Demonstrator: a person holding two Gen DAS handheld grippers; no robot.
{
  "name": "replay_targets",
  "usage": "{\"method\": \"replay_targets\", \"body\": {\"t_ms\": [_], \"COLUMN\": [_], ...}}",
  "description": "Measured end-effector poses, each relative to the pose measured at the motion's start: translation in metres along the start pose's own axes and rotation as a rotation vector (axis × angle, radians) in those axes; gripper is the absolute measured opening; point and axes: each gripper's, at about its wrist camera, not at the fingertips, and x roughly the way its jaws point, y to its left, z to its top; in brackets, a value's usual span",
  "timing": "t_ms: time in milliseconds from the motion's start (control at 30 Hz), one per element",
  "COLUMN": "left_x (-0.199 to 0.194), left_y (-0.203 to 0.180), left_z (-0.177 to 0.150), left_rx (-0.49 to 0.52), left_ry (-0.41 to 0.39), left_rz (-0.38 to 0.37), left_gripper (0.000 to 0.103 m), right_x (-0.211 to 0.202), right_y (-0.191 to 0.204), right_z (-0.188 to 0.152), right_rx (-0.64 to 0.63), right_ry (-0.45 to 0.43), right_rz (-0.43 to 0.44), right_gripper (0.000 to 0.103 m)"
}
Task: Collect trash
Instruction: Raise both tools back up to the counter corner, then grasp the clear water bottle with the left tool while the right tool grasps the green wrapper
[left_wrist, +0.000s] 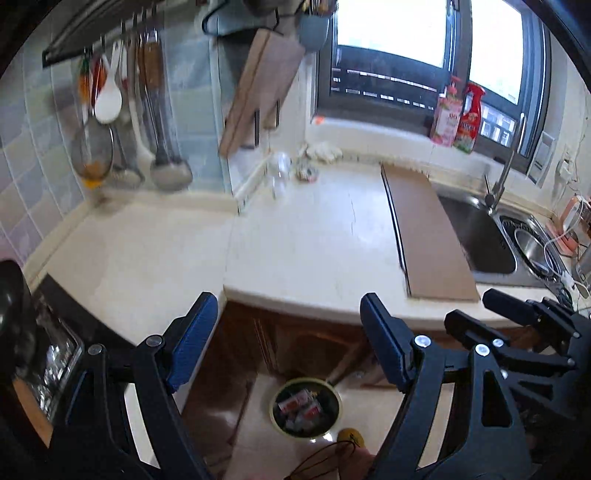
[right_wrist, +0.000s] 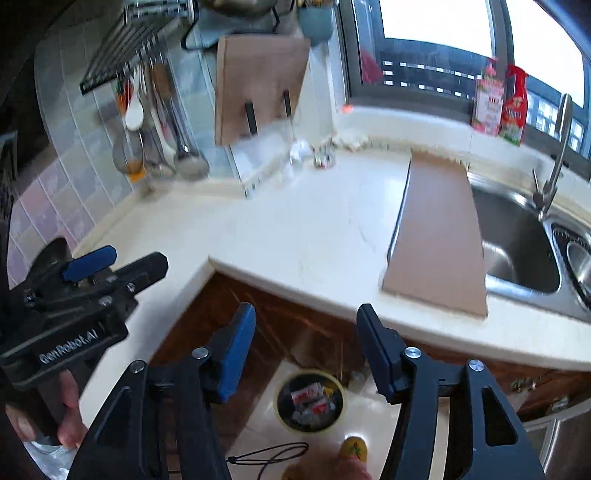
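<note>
A round trash bin stands on the floor below the counter corner, with red-and-white wrappers inside; it also shows in the right wrist view. My left gripper is open and empty, held above the bin in front of the counter edge. My right gripper is open and empty, also above the bin. Small bits of trash lie at the far back of the cream counter, near a clear glass. The right gripper also shows at the right of the left wrist view, and the left gripper at the left of the right wrist view.
A brown cutting board lies beside the steel sink with its faucet. Utensils hang on the tiled wall. Another board leans in the corner. Two bottles stand on the window sill. A stove is at left.
</note>
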Motion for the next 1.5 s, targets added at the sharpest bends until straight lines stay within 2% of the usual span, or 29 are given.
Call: {"method": "replay_targets", "body": {"t_ms": [200, 433, 633, 733, 867, 967, 1100, 1233, 1367, 1500], "left_x": [0.007, 0.078, 0.168, 0.212, 0.276, 0.322, 0.374, 0.421, 0.451, 0.471], "left_y": [-0.002, -0.015, -0.029, -0.037, -0.043, -0.046, -0.049, -0.049, -0.043, -0.039], "left_z": [0.050, 0.107, 0.156, 0.171, 0.186, 0.194, 0.201, 0.207, 0.209, 0.211], "left_rx": [-0.008, 0.000, -0.044, -0.061, -0.094, -0.112, -0.132, -0.148, -0.172, -0.188], "left_ry": [-0.069, -0.062, 0.002, 0.022, 0.030, 0.028, 0.045, 0.061, 0.081, 0.086], "left_rz": [0.054, 0.117, 0.167, 0.197, 0.244, 0.283, 0.310, 0.330, 0.344, 0.354], "left_gripper": [0.078, 0.078, 0.078, 0.077, 0.077, 0.077, 0.073, 0.073, 0.073, 0.073], "right_x": [0.001, 0.054, 0.150, 0.218, 0.315, 0.385, 0.465, 0.530, 0.577, 0.602], "right_y": [-0.010, -0.040, -0.087, -0.113, -0.142, -0.154, -0.159, -0.158, -0.153, -0.145], "right_z": [0.072, 0.174, 0.273, 0.321, 0.365, 0.376, 0.375, 0.367, 0.361, 0.354], "right_rx": [-0.030, -0.060, -0.098, -0.093, -0.088, -0.073, -0.054, -0.043, -0.035, -0.031], "right_ry": [-0.034, -0.026, 0.028, 0.090, 0.167, 0.223, 0.277, 0.325, 0.351, 0.372], "right_rz": [0.043, 0.125, 0.187, 0.239, 0.276, 0.300, 0.331, 0.346, 0.357, 0.383], "right_gripper": [0.069, 0.069, 0.069, 0.069, 0.069, 0.069, 0.069, 0.059, 0.050, 0.041]}}
